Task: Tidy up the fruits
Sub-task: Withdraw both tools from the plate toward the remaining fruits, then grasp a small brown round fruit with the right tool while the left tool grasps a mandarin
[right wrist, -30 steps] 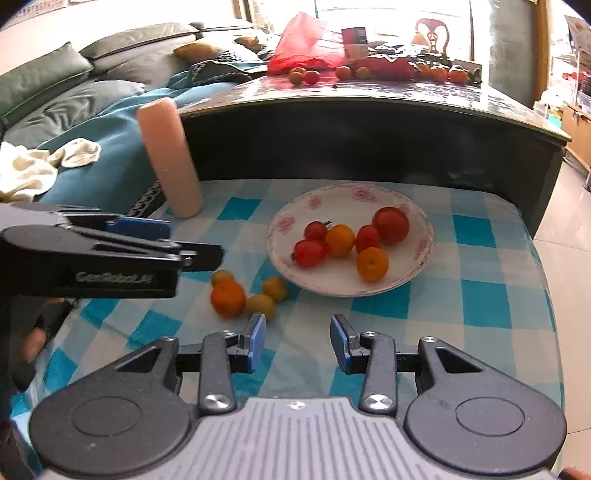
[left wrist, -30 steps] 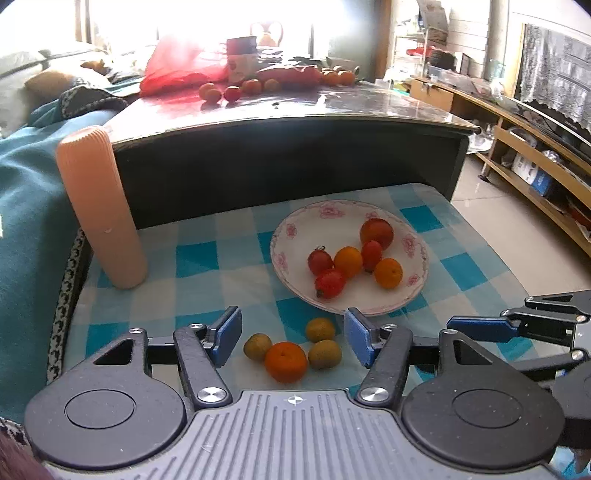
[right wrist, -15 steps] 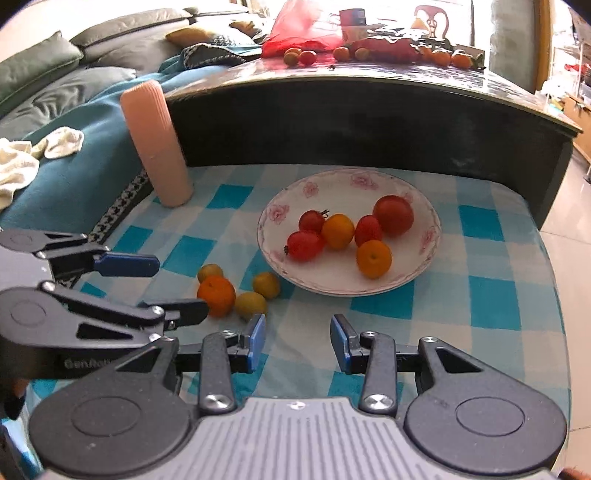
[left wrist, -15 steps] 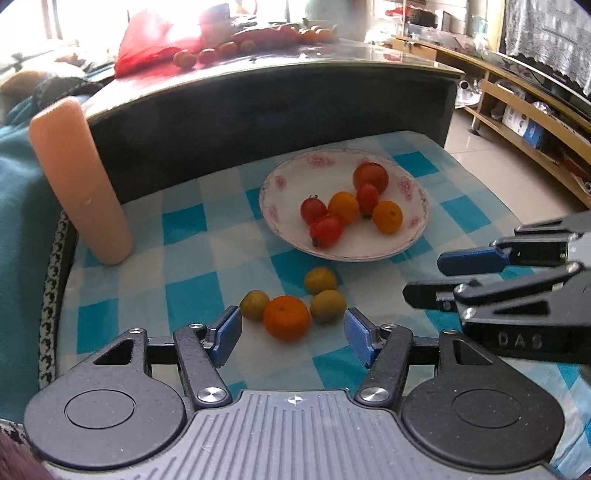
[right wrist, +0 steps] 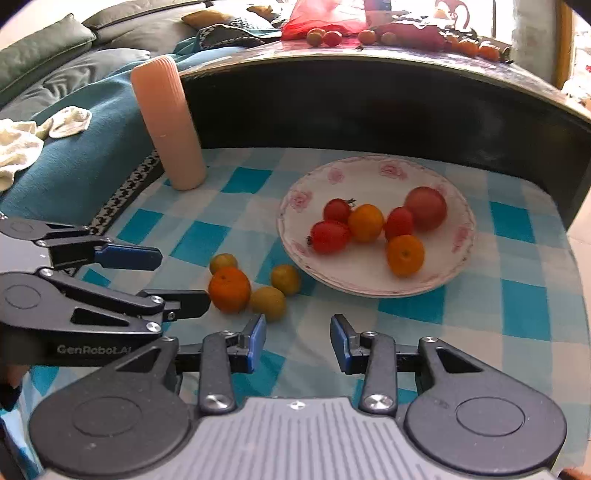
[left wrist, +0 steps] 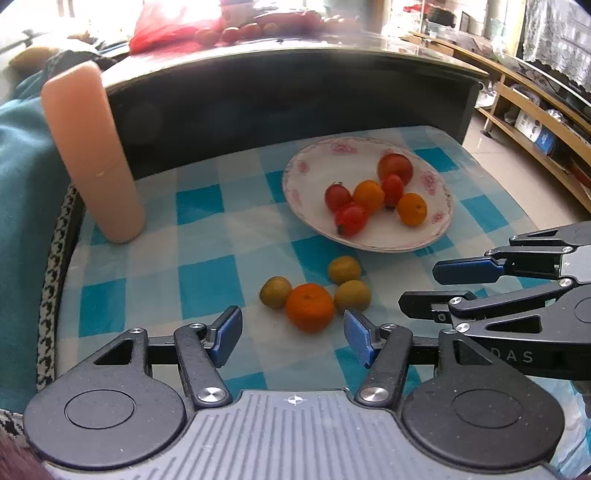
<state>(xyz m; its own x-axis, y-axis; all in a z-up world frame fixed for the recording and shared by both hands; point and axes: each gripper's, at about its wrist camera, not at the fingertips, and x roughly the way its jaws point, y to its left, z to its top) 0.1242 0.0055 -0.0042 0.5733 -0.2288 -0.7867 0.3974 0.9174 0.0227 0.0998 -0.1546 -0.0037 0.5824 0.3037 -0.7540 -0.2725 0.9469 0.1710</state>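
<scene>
Jaws gaping on both grippers, left gripper (left wrist: pixel 291 332) is nearing the orange (left wrist: pixel 309 306) at lower centre; nudging risks rolling it away.

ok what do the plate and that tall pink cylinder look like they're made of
Plate: probably glazed ceramic; glossy white with printed pink flowers on the rim. Tall pink cylinder: matte, finely ribbed sides, no shine; perhaps plastic or silicone, hard to tell.

light: strong daylight from far window (left wrist: pixel 92 14), blown out | glare: far tabletop (right wrist: pixel 406 51) | near cloth evenly lit | edges: fisheye-curved, soft
</scene>
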